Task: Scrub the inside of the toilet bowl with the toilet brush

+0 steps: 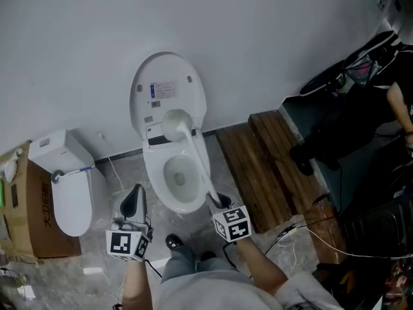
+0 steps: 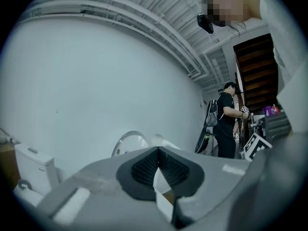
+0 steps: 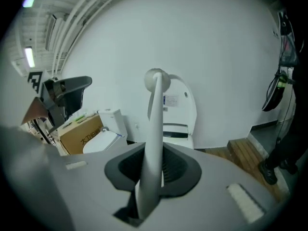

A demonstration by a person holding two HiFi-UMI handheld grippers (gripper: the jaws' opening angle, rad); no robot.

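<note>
A white toilet (image 1: 152, 173) stands against the wall with its lid (image 1: 169, 86) raised and the bowl open. My right gripper (image 1: 218, 202) is shut on the handle of a white toilet brush (image 1: 193, 150). The handle slants up and left over the bowl, and the round brush head (image 1: 175, 124) hangs above the bowl's back rim, out of the water. In the right gripper view the brush (image 3: 155, 124) rises between the jaws of my right gripper (image 3: 155, 162), in front of the lid (image 3: 182, 105). My left gripper (image 1: 134, 196) points up at the toilet's left, shut on nothing (image 2: 158, 150).
A second toilet (image 1: 71, 186) and a cardboard box (image 1: 29, 218) stand at the left. A wooden step (image 1: 261, 166) lies to the right of the bowl, with cables (image 1: 310, 228) on the floor beside it. Another person (image 1: 400, 102) stands at the far right.
</note>
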